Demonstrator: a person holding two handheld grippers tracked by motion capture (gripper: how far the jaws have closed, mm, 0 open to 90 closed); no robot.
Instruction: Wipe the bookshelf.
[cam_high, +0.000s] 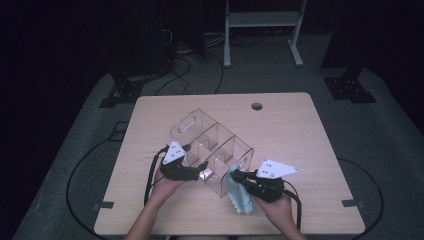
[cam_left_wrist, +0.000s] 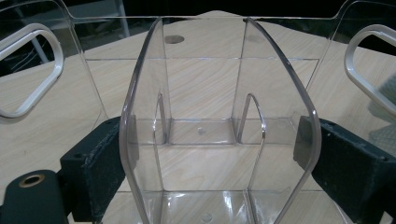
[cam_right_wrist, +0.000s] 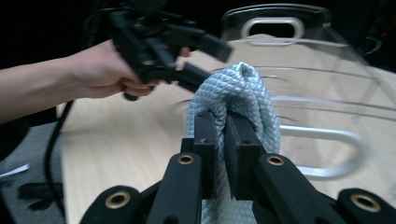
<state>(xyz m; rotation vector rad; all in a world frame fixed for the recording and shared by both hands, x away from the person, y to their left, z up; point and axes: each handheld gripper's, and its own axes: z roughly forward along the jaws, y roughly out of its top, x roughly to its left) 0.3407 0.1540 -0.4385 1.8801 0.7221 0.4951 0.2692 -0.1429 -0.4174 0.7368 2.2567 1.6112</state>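
While the left gripper (cam_high: 200, 171) braces the clear organizer (cam_high: 210, 145), cloth (cam_high: 239, 196) hangs beside it.

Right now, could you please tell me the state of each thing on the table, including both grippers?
Clear organizer: upright on the table, compartments empty, gripped at its near wall.
Light blue cloth: folded over, pinched between jaws, hanging beside the organizer's end.
Left gripper: jaws wide, closed on the organizer's wall section.
Right gripper: shut on the cloth.
Table: wooden, bare around the organizer.
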